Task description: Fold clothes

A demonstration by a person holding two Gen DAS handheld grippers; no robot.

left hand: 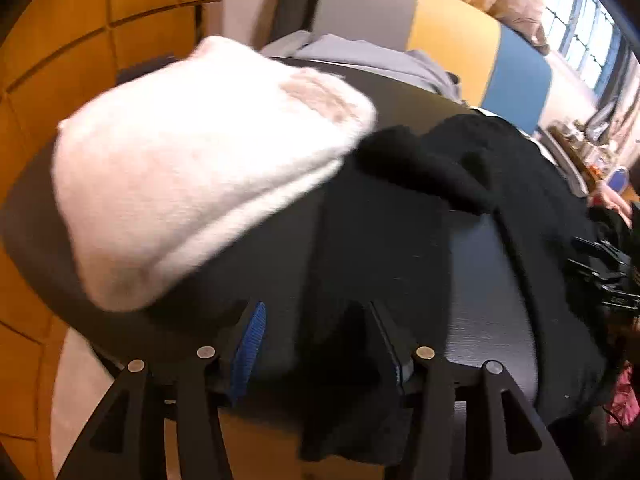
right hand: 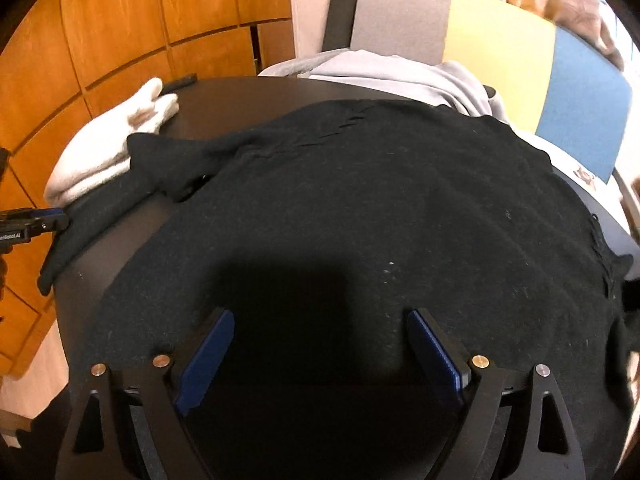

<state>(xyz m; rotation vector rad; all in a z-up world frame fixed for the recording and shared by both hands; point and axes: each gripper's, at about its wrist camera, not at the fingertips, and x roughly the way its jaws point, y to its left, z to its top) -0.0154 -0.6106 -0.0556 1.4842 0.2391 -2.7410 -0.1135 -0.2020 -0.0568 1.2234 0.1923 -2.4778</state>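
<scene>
A black knit sweater (right hand: 380, 208) lies spread over the dark round table (right hand: 248, 96). One sleeve (right hand: 100, 216) stretches left to the table edge. My right gripper (right hand: 320, 320) hovers open and empty over the sweater's near hem. My left gripper (left hand: 316, 316) has the end of the black sleeve (left hand: 340, 344) between its fingers, at the table's near edge; the jaws stand part closed around the cloth. It shows at the left edge of the right wrist view (right hand: 36, 220). The sweater's body (left hand: 500, 168) lies bunched to the right in the left wrist view.
A folded white fluffy garment (left hand: 192, 160) lies on the table's left side, also in the right wrist view (right hand: 108, 140). A grey garment (right hand: 392, 72) lies at the far edge. Grey, yellow and blue panels (right hand: 496, 56) stand behind. Wooden cabinets (right hand: 120, 32) are on the left.
</scene>
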